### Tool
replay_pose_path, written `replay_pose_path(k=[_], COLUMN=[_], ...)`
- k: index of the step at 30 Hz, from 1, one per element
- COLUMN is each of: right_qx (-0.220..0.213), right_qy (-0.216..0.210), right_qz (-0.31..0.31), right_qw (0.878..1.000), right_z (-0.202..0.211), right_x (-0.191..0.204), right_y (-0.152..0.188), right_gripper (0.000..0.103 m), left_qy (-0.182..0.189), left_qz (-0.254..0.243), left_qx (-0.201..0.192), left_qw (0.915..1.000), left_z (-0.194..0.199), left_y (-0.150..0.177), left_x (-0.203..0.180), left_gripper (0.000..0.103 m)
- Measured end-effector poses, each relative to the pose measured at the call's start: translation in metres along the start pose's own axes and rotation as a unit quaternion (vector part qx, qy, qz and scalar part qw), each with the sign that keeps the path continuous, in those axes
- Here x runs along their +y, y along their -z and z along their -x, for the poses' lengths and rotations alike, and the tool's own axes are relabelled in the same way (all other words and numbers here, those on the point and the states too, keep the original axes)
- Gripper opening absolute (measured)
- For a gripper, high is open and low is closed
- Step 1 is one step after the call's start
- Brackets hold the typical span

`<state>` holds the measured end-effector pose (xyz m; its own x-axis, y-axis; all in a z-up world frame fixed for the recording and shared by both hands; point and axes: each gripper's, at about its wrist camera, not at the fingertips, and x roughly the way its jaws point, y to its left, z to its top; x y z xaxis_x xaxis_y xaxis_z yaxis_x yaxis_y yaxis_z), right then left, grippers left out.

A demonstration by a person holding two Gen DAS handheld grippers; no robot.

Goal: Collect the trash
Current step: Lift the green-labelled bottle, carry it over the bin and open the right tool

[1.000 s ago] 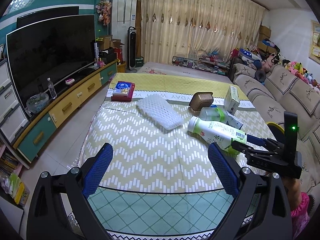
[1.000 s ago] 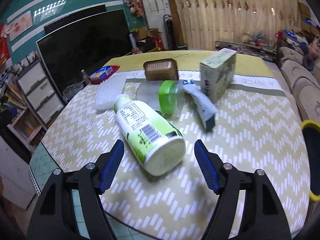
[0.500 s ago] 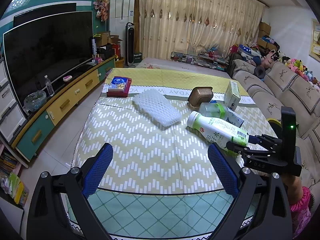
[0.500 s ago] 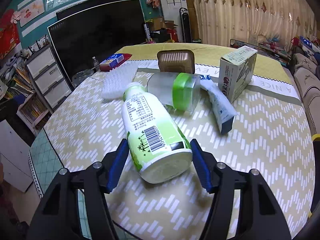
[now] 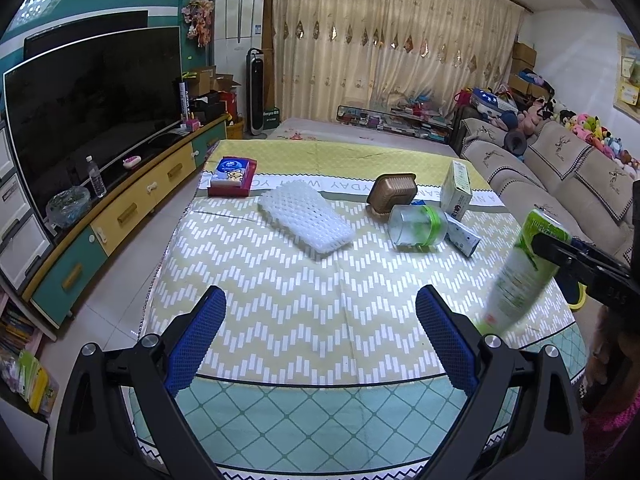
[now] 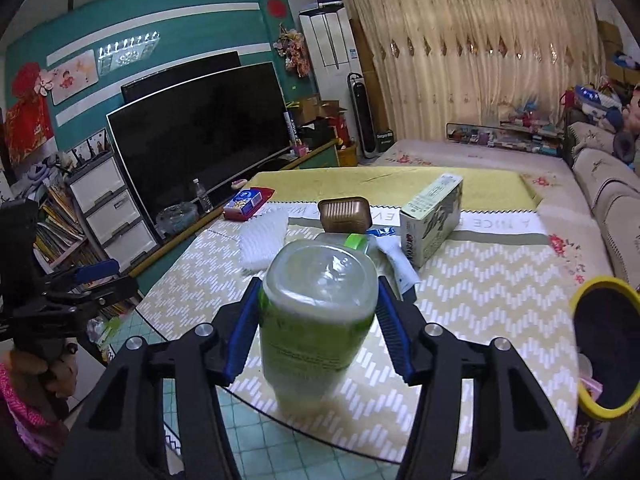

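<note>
Held a green and white bottle (image 6: 316,320) in the right gripper (image 6: 319,280), with both blue pads (image 6: 244,320) pressed tight on its sides. Had just been squeezing shut on it. Hung the bottle in the air over the near right part of the table (image 5: 280,300), not touching the cloth, tilted with the flat bottom up and the cap end low. Looked blurry in the left view.

Hovered the left gripper (image 5: 320,296) over the near edge of the table, with its fingers (image 5: 200,332) wide apart and nothing between them.

Saw more trash farther back on the table: a clear jar with a green band (image 5: 416,226) on its side, a blue and white wrapper (image 5: 462,234) touching it, a brown tub (image 5: 392,198) just behind, and a box (image 5: 456,190) standing beside the tub. Saw a white foam net (image 5: 306,216) near the middle, well apart from the jar, and a tissue pack (image 5: 232,176) at the far left corner.

Spotted a bin with a yellow rim (image 6: 604,344) by the right side of the table.
</note>
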<state>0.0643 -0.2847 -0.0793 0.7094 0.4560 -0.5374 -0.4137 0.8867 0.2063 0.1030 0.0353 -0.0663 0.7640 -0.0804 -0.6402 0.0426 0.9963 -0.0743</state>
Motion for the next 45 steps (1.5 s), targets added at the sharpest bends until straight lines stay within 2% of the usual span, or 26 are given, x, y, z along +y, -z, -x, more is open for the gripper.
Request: replay_pose_path(k=[3,9,21,24,27,30,34,37,45], right_qx=[0.007,-0.011,-0.065,-0.08,-0.097,-0.116,-0.136,-0.127,-0.085], right_qy=[0.011,0.011,0.026,0.042,0.076,0.136,0.228,0.287,0.327], right_qz=[-0.002,-0.016,-0.066,-0.076,-0.094,-0.117,-0.159,-0.185,-0.242], right_qw=[1.0,1.0,0.995,0.993,0.988,0.977,0.951,0.931,0.909], right_z=[0.002,0.021,0.057,0.064,0.077,0.093,0.111,0.11,0.085], right_x=[0.0,-0.005,-0.045,-0.062,-0.089,-0.123,-0.178,-0.22,-0.297], right_y=[0.008,0.016,0.002,-0.001,-0.004,-0.004,0.0,0.009,0.043], right_gripper=[0.053,0.053,0.052,0.052,0.052,0.052,0.052,0.052,0.053], left_qy=[0.001,0.003,0.011,0.013,0.015,0.017,0.018,0.019,0.022], left_qz=[-0.002,-0.008,-0.033,-0.041,-0.048,-0.053,-0.061,-0.067,-0.086], left_qx=[-0.001,0.001,0.019,0.026,0.034,0.042,0.052,0.058,0.078], left_qw=[1.0,1.0,0.9992,0.9987,0.9982,0.9976,0.9966,0.9959,0.9931], left_z=[0.001,0.001,-0.016,-0.024,-0.033,-0.043,-0.056,-0.066,-0.091], left_y=[0.001,0.001,-0.002,-0.003,-0.005,-0.007,-0.011,-0.014,-0.017], left_x=[-0.003,-0.008,-0.036,-0.046,-0.056,-0.063,-0.076,-0.084,-0.106], left_gripper=[0.094,0.094,0.094,0.094,0.094,0.094,0.094,0.094,0.094])
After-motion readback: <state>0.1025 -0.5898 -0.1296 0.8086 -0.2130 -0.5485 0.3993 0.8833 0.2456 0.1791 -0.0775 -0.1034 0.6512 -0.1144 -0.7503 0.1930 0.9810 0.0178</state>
